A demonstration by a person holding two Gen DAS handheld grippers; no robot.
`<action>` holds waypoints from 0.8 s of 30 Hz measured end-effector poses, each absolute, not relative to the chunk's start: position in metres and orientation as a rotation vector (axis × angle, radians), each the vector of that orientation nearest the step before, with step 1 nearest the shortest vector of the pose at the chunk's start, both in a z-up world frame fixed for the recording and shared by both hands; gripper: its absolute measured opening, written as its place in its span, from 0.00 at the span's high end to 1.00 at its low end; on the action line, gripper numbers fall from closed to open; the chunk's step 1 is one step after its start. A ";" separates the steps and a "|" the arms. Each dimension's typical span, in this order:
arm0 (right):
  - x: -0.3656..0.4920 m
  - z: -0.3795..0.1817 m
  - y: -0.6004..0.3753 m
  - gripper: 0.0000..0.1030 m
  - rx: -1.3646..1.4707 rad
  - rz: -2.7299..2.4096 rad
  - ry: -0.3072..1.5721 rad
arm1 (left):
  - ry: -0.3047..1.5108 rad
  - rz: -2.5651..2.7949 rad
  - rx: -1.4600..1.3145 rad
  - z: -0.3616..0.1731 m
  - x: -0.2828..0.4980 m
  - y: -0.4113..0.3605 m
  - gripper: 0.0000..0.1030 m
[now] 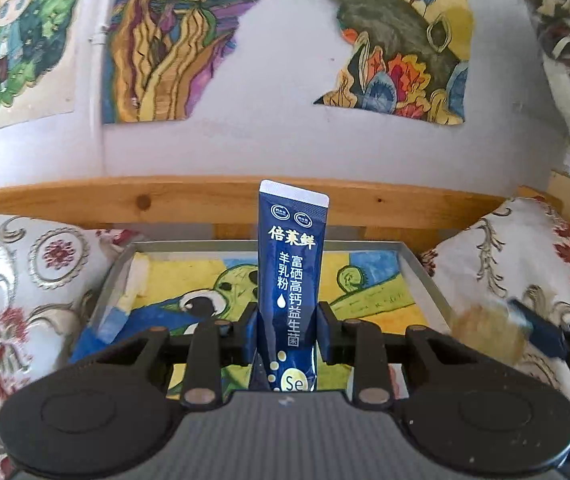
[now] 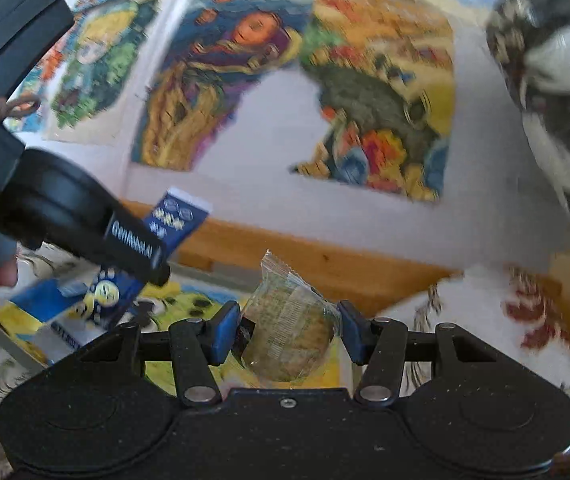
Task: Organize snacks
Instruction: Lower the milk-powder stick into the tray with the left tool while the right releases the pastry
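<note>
Grey tray (image 1: 421, 268) with painted liner between patterned cushions. Left gripper (image 1: 288, 330) clamps upright blue sachet (image 1: 291, 264). Right gripper (image 2: 287, 332) clamps clear-wrapped biscuit (image 2: 289, 336).

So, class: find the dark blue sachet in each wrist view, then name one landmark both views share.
Left wrist view: blue sachet stands centre, clamped upright in the left tool.
Right wrist view: same sachet at left, sticking out beyond the left tool.
Shared landmark: wooden rail under the wall.
</note>
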State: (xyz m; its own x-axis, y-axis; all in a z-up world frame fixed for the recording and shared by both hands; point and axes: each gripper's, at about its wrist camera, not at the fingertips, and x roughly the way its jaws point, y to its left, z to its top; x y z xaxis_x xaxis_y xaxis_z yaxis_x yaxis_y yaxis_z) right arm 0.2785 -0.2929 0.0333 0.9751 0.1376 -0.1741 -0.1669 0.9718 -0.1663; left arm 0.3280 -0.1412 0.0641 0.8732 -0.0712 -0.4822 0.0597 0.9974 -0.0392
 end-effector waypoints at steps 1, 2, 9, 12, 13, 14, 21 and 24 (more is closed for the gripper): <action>0.283 0.031 -0.297 0.47 -0.171 0.149 0.179 | 0.514 -0.065 -0.018 0.062 0.334 -0.145 0.69; 0.287 0.028 -0.302 0.47 -0.154 0.143 0.201 | 0.527 -0.066 -0.011 0.060 0.339 -0.149 0.69; 0.309 0.011 -0.324 0.46 -0.076 0.125 0.304 | 0.619 -0.084 0.044 0.040 0.363 -0.176 0.69; 0.313 0.005 -0.328 0.46 -0.064 0.121 0.333 | 0.651 -0.061 0.061 0.032 0.370 -0.182 0.69; 0.314 0.005 -0.329 0.46 -0.054 0.123 0.342 | 0.657 -0.055 0.065 0.030 0.371 -0.183 0.69; 0.315 0.004 -0.331 0.46 -0.042 0.125 0.349 | 0.660 -0.052 0.069 0.029 0.372 -0.185 0.69; 0.318 0.002 -0.335 0.40 -0.006 0.140 0.378 | 0.694 -0.019 0.041 0.026 0.377 -0.186 0.59; 0.318 0.002 -0.336 0.32 -0.006 0.139 0.380 | 0.690 0.015 0.016 0.028 0.375 -0.179 0.34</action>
State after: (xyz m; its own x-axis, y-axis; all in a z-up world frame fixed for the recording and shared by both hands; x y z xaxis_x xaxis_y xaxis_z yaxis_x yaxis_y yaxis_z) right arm 0.3179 -0.3362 0.0019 0.9193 0.1340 -0.3700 -0.1363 0.9905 0.0201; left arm 0.3753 -0.1793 0.0278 0.7713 0.0192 -0.6361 -0.0086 0.9998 0.0197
